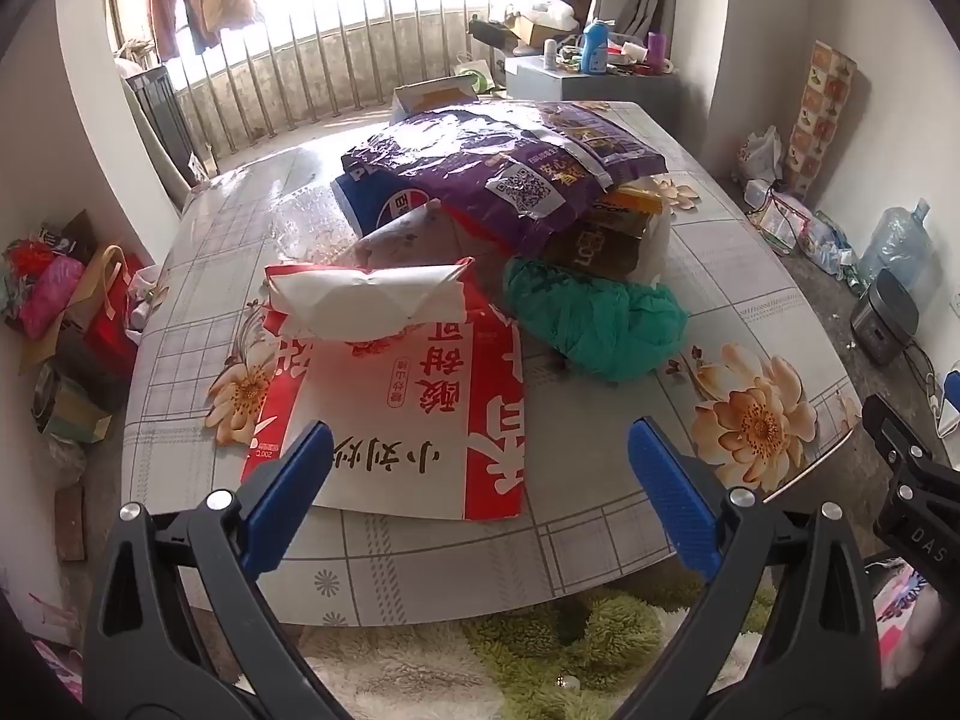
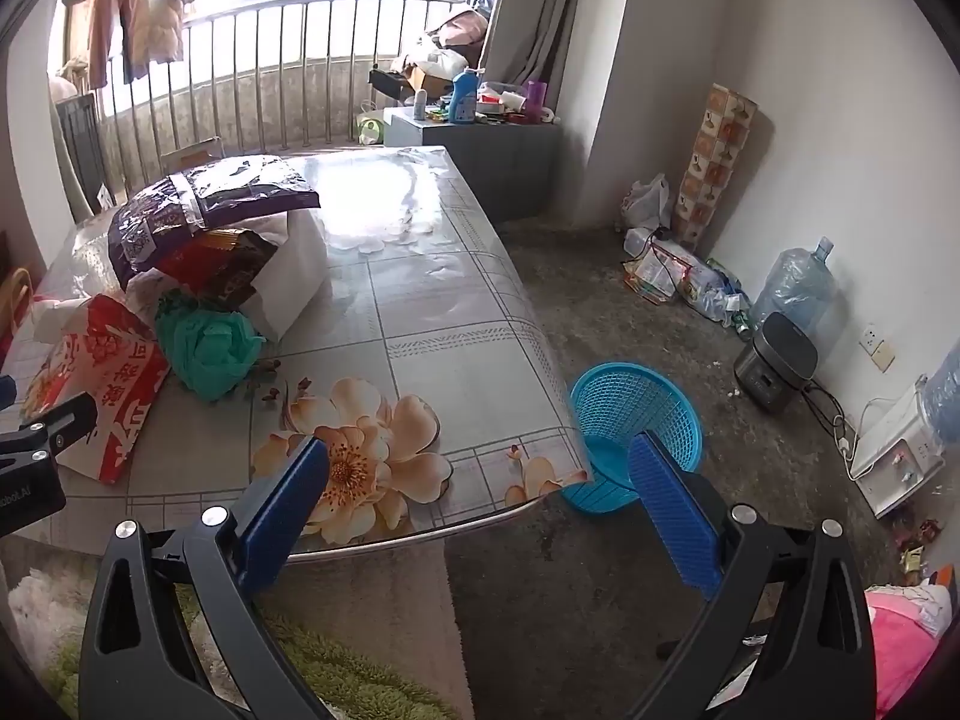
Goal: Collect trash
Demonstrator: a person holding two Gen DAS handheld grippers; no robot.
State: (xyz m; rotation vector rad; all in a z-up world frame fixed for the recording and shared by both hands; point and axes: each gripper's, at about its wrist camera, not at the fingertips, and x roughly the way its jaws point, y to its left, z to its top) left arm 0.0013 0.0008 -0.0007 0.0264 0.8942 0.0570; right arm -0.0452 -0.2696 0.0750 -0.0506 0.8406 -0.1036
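Note:
A heap of trash lies on the flower-patterned table (image 1: 600,480): a red and white paper bag (image 1: 408,420) nearest me with a folded white packet (image 1: 366,300) on it, a crumpled green plastic bag (image 1: 594,318), a purple foil bag (image 1: 510,174), a blue wrapper (image 1: 384,204) and a brown box (image 1: 606,240). My left gripper (image 1: 480,480) is open and empty, just above the paper bag's near edge. My right gripper (image 2: 480,492) is open and empty over the table's near right corner (image 2: 528,480). A blue mesh basket (image 2: 636,420) stands on the floor beside that corner.
A green and white shaggy rug (image 1: 540,648) lies under the table's front edge. Bags and boxes crowd the floor at the left (image 1: 66,312). A rice cooker (image 2: 774,366), water jugs (image 2: 792,288) and cables line the right wall. A cluttered grey cabinet (image 2: 480,138) stands behind the table.

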